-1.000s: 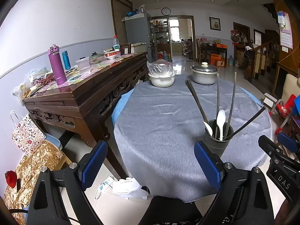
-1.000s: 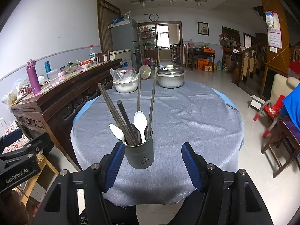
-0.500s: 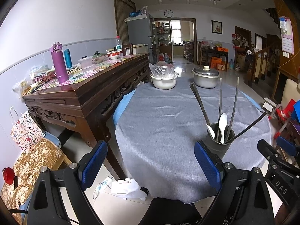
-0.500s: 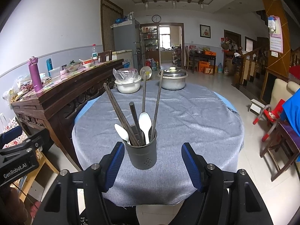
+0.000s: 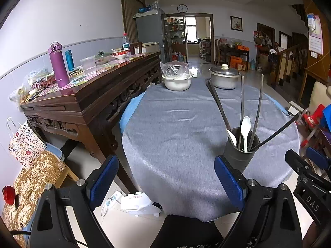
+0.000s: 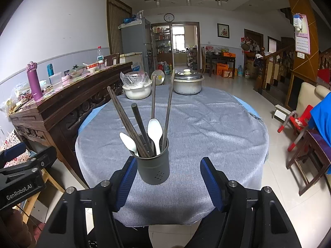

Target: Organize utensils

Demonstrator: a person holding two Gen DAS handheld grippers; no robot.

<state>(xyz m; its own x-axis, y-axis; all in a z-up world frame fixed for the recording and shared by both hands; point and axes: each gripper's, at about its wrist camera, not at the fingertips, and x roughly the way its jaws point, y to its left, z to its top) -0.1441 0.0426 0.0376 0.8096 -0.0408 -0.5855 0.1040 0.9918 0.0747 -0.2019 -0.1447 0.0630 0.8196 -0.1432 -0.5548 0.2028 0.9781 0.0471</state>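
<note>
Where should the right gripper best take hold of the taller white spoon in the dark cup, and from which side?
Probably at the bowl of the white spoon, from above. Its handle is buried in the cup, with chopsticks crowding its left. The right gripper is open and empty.

The black left tool (image 6: 24,173), seen at the right wrist view's edge, carries white lettering "GenRobot.AI". The black right tool (image 5: 310,177) carries "DAS" in the left wrist view.

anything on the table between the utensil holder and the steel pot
Only bare grey tablecloth between the utensil holder and steel pot, seen in the right wrist view.
</note>
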